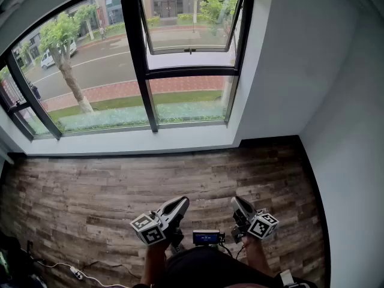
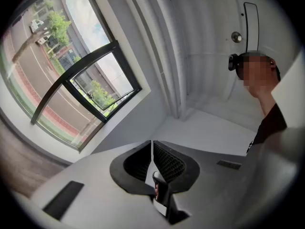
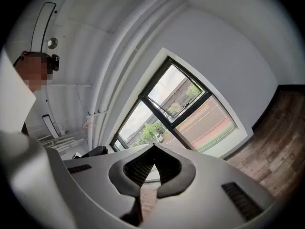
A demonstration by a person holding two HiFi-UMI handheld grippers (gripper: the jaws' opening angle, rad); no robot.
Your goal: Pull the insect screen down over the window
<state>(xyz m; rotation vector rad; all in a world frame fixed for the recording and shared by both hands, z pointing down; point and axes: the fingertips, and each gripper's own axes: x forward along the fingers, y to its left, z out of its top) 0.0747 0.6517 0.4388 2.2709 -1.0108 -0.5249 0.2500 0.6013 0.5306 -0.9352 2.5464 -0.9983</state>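
Work looks unstarted: window point(image 1: 189, 95) sits at twelve o'clock across the wooden floor point(image 1: 90, 185), its glass uncovered, with no insect screen to be made out over it. Left gripper point(image 1: 182, 201) at seven o'clock and right gripper point(image 1: 239, 201) at five o'clock keep fingers closed on nothing, well apart from the frame. Reaching, gripping and pulling all remain.

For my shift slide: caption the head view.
Shut, empty left gripper and right gripper low over the wood floor, facing the black-framed window.
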